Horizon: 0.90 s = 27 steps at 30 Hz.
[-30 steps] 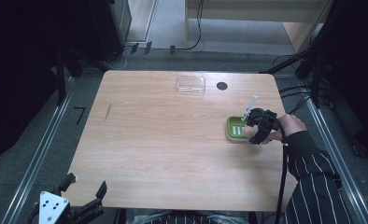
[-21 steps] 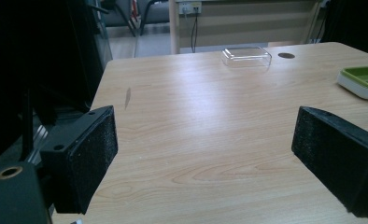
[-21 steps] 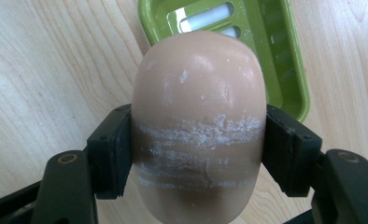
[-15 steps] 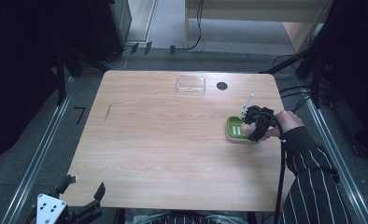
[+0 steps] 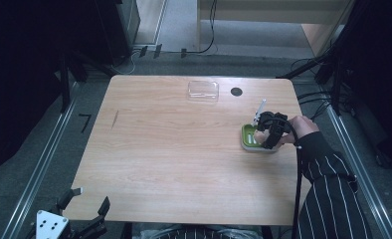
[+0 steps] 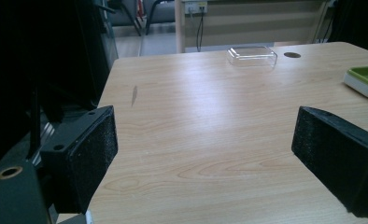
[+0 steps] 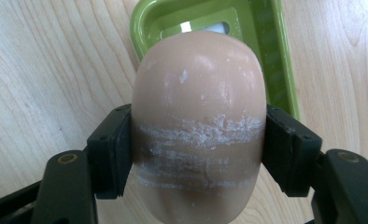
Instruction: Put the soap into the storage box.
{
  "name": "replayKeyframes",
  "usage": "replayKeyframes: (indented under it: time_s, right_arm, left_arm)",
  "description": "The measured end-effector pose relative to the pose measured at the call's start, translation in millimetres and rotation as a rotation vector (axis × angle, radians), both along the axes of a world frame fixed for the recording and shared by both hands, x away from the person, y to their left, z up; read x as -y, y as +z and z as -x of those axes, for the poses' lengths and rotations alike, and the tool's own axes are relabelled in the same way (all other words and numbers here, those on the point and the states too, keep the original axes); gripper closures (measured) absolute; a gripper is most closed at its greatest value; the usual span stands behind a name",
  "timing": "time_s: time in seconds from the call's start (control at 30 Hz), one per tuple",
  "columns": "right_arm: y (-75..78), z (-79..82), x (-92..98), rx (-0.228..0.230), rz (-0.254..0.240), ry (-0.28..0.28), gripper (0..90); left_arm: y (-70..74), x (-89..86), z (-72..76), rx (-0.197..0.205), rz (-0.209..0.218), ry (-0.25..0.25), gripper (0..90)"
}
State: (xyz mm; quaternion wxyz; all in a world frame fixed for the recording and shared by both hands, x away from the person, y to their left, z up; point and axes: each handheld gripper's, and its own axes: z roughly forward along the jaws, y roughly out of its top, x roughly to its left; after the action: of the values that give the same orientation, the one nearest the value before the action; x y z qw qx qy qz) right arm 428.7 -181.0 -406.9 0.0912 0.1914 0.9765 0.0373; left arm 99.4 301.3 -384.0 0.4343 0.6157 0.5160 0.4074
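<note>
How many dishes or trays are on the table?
2: a clear plastic tray at the far edge, and a green soap dish near the right edge.

Black tongs (image 7: 198,154), foam-padded jaws, brass screw holes; black cable; dark white-pinstriped sleeve (image 5: 328,184).

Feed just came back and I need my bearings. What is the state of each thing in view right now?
Soap bar: clamped in the right tool, over the dish.
Green soap dish: on the table, no soap in it.
Clear lid: lying apart at the far edge.
Left tool: open, holding nothing, at the near-left corner.
</note>
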Motion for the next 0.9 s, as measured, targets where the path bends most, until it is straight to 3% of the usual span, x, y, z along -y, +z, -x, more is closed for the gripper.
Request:
replayKeyframes:
  time_s: [0.9]
  right_arm:
    - [-10.3,-19.1,-5.3,-0.009,-0.007,0.029,33.8]
  left_arm:
    - [0.0,-2.0,7.2,-0.001,-0.003,0.027,7.2]
